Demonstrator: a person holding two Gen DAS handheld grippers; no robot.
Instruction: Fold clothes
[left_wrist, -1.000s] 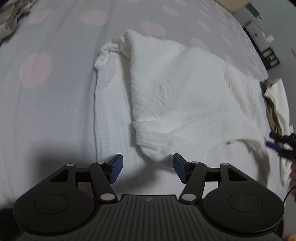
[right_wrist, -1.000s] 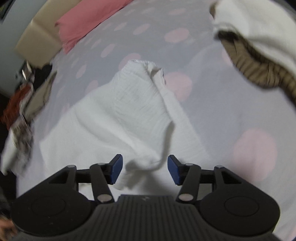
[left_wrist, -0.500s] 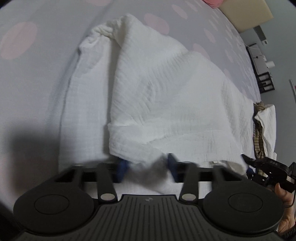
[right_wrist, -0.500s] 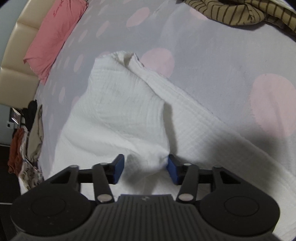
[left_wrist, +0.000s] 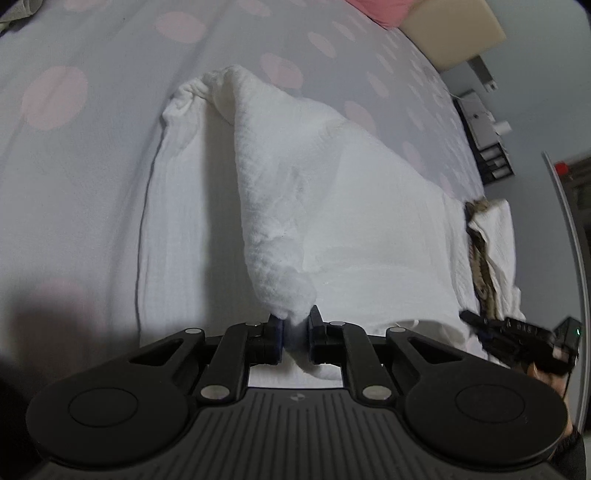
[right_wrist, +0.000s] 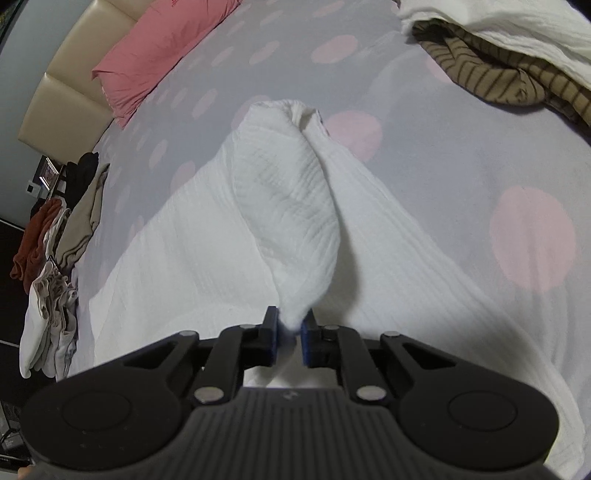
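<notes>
Garment: a white ribbed garment is spread on the dotted bedsheet, with one raised fold pulled up into a ridge.
Left gripper: the left gripper is clenched on a bunched corner of the cloth; a tuft is seen pinched between the blue pads.
Right gripper: the right gripper is likewise clamped on a pinch of the same garment; it is also seen at the right edge of the left view.
Key relation: from each gripper the cloth runs straight ahead, its long ridge lying along the line of the fingers and ending at a gathered far end. The two held points sit at the near edge, well apart sideways, so neither hand is markedly nearer.
Next move, as judged: the near edge would probably be carried forward along that axis towards the far end, both hands kept level so the fold lands square.
Surroundings: a striped brown garment lies beyond to the right; a pile of other clothes rests at the left bed edge.
</notes>
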